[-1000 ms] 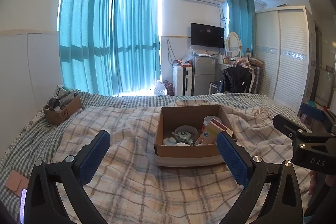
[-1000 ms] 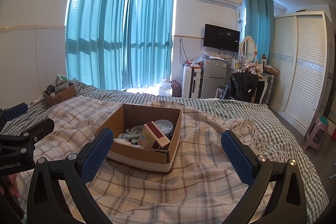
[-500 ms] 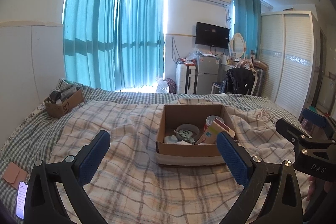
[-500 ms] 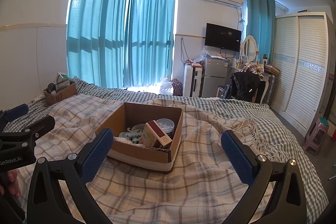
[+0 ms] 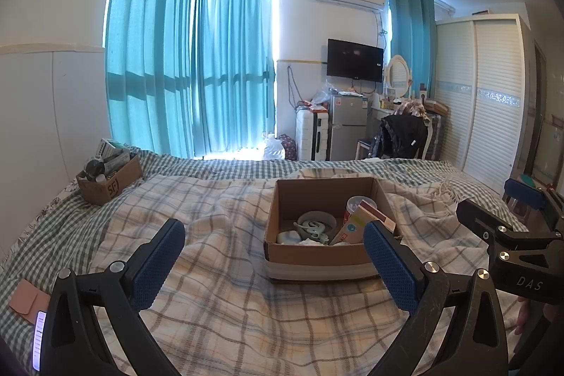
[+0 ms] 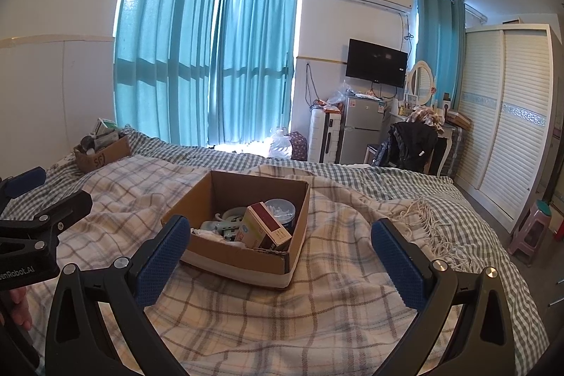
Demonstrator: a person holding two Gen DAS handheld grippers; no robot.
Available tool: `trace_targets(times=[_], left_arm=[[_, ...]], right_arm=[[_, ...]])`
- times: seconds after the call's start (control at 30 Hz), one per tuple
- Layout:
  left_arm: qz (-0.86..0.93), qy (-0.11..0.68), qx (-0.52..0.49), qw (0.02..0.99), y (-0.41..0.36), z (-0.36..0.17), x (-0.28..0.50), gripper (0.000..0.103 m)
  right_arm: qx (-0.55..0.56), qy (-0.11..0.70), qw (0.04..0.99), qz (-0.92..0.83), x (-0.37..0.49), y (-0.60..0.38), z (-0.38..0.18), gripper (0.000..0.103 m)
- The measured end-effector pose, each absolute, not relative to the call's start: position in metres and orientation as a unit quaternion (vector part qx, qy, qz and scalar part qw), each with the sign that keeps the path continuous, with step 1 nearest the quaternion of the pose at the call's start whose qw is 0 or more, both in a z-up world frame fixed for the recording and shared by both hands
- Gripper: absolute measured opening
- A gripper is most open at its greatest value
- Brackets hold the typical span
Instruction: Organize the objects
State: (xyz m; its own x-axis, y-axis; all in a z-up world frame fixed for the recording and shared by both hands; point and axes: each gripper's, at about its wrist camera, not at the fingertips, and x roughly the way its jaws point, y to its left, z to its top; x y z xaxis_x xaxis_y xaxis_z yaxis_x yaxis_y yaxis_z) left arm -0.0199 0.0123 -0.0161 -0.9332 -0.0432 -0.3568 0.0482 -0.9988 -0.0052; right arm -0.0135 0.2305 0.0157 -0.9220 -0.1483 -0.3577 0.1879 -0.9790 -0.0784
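Keep the left claw [image 5: 273, 258] spread wide and empty; advance it squarely toward the cardboard box [image 5: 326, 256] standing on the bed [image 5: 211, 305]. The box is open-topped and holds a leaning carton [image 6: 264, 228], a tub and pale clutter. The right claw [image 6: 278, 256] hangs equally wide, empty.

An open brown cardboard box [image 5: 319, 256] is sitting on the plaid blanket [image 5: 218, 270], between the wide-spread left gripper [image 5: 275, 256] fingers.
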Motion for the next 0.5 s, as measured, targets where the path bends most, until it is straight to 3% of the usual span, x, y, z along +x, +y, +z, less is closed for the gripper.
trace_targets(times=[0.5], left_arm=[[-0.983, -0.008, 0.182, 0.023, 0.0164, -0.0204, -0.0201, 0.103]], right_arm=[[0.184, 0.051, 0.086, -0.978, -0.0146, 0.2306, 0.014, 0.103]])
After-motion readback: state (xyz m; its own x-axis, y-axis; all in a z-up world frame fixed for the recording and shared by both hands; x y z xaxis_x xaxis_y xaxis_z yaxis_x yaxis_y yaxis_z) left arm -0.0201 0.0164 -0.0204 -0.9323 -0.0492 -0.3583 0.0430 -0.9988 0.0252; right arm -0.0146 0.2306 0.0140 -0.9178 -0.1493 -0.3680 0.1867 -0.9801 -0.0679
